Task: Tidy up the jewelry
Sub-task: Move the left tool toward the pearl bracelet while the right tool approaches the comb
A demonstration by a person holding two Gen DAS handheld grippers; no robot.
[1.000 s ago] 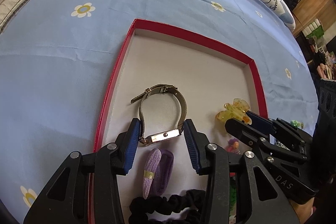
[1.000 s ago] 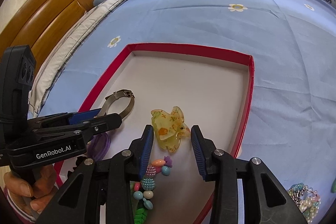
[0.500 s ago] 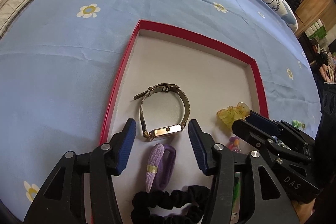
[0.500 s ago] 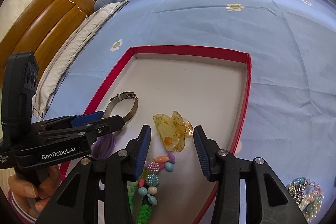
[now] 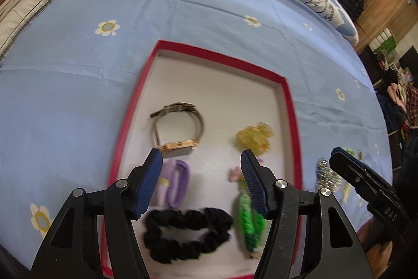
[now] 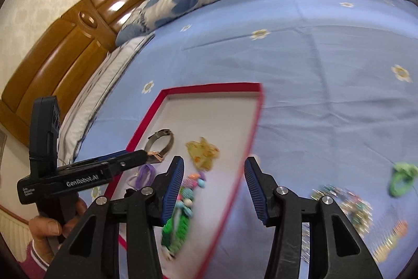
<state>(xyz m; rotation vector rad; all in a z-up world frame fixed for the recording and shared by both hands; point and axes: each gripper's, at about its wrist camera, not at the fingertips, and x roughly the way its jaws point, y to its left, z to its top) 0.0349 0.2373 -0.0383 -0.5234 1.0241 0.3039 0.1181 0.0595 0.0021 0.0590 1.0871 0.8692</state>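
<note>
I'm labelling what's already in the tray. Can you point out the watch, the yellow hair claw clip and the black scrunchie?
watch (image 5: 175,147): left wrist view, on its gold rectangular case.
yellow hair claw clip (image 5: 254,136): left wrist view, middle of its translucent body.
black scrunchie (image 5: 186,234): left wrist view, on its upper ruffled band.

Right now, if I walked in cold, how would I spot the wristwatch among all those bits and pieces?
Find the shallow red-rimmed tray lying on the blue flowered bedsheet. In its left half, just beyond a lilac hair tie and a black fabric scrunchie, rests the gold-cased watch with a metal mesh strap. It is the only metal piece there; its neighbours are cloth, beads or plastic.
</note>
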